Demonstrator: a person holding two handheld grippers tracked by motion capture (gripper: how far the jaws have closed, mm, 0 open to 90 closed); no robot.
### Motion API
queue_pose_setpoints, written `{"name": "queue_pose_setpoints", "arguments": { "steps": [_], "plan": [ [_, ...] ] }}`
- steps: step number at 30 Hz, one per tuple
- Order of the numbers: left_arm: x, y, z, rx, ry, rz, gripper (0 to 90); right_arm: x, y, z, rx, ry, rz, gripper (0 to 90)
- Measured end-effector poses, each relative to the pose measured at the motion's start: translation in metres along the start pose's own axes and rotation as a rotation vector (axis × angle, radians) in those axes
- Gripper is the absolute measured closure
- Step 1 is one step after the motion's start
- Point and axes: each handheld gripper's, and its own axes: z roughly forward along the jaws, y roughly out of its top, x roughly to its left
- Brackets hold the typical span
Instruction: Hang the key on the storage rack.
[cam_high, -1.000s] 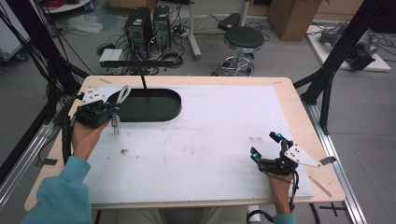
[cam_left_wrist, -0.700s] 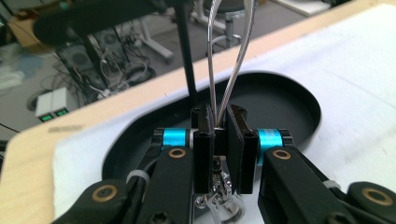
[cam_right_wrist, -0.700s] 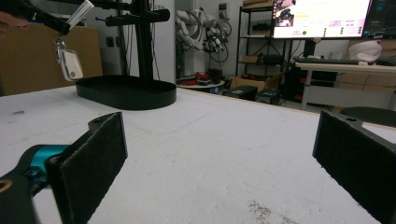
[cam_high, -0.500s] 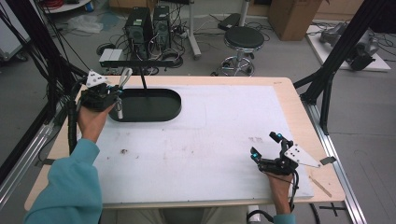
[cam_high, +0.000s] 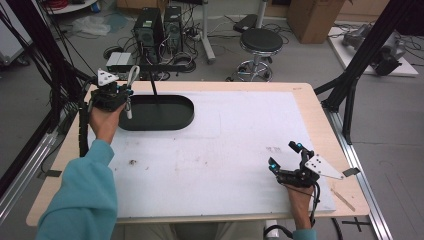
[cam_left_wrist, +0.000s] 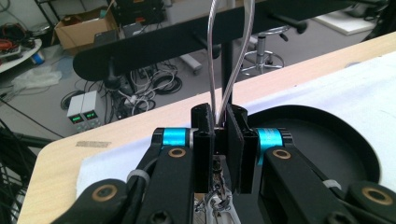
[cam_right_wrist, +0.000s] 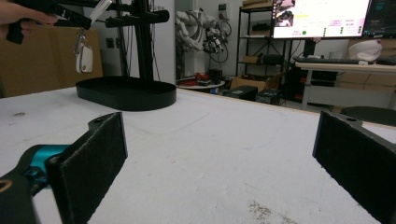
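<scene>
**Left gripper lifts looped item toward the stand**

Tabletop (cam_high: 300, 100): pale wood rim, white sheet over most of it, a few dark specks on the sheet.

Stand (cam_high: 156, 112): black oval base at the far left of the sheet, a thin upright post rising from it, a black crossbar (cam_left_wrist: 196, 39) on top as seen in the left gripper view.

Left gripper (cam_high: 116, 95): a second ago it sat lower and nearer the person, beside the base's near-left end; now it is raised and further forward, at the base's left edge. Jaws clenched on a clear loop (cam_left_wrist: 231, 56) that stands up between them. A small white tag (cam_right_wrist: 84, 59) dangles below on a metal ring.

Right gripper (cam_high: 285, 156): unmoved at the near right of the sheet, jaws spread wide, grasping nothing.

Judgement: the lift points to hanging the loop on the crossbar; it is not yet over it.
</scene>
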Motion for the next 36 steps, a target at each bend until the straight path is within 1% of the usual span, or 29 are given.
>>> {"name": "queue_pose_setpoints", "arguments": {
  "steps": [2,3,8,10,11,12,14,16,19,20,22,23,26,29,35,36],
  "plan": [
    [0.0,-0.002,0.006,-0.002,0.008,-0.011,81.6,0.0,0.0,0.0,0.001,0.0,-0.001,2.3],
    [0.0,-0.002,0.006,-0.002,0.008,-0.011,81.6,0.0,0.0,0.0,0.001,-0.001,0.0,2.3],
    [0.0,-0.004,0.012,0.0,0.037,-0.01,81.6,0.0,0.0,0.0,0.001,-0.001,0.0,2.3],
    [0.0,-0.005,0.014,0.003,0.031,-0.016,81.6,0.0,0.0,0.0,0.001,-0.001,0.001,2.3],
    [0.0,-0.005,0.014,0.004,0.04,-0.01,81.6,0.0,0.0,0.0,0.001,-0.001,0.0,2.3],
    [0.0,-0.005,0.015,0.006,0.039,-0.006,81.6,0.0,0.0,0.0,0.001,-0.001,0.0,2.3],
    [-0.001,-0.006,0.017,0.006,0.044,-0.005,81.5,0.0,0.0,0.0,0.0,-0.001,0.002,2.3],
    [0.0,-0.007,0.02,0.01,0.04,-0.011,81.6,0.0,0.0,0.0,0.0,-0.001,0.002,2.3],
    [-0.001,-0.009,0.024,0.013,0.051,-0.008,81.6,0.0,0.0,0.0,0.0,-0.001,0.0,2.3],
    [-0.002,-0.009,0.025,0.01,0.06,-0.006,81.6,0.0,0.0,0.0,0.0,-0.001,0.003,2.3],
    [-0.002,-0.01,0.028,0.005,0.062,-0.008,81.6,0.0,0.0,0.0,-0.002,0.0,0.003,2.3],
    [-0.002,-0.012,0.031,0.004,0.076,-0.011,81.5,0.0,0.0,0.0,-0.003,-0.001,0.0,2.3],
    [-0.001,-0.013,0.034,0.004,0.076,-0.02,81.5,0.0,0.0,0.0,-0.005,0.001,0.003,2.3],
    [-0.001,-0.015,0.038,0.01,0.088,-0.018,81.5,0.0,0.0,0.0,-0.005,0.001,0.004,2.3],
    [0.001,-0.018,0.042,0.02,0.087,-0.029,81.5,0.0,0.0,0.0,-0.005,0.001,0.003,2.3],
    [0.001,-0.018,0.043,0.023,0.087,-0.024,81.5,0.0,0.0,0.0,-0.005,0.001,0.003,2.3]
  ]
}}
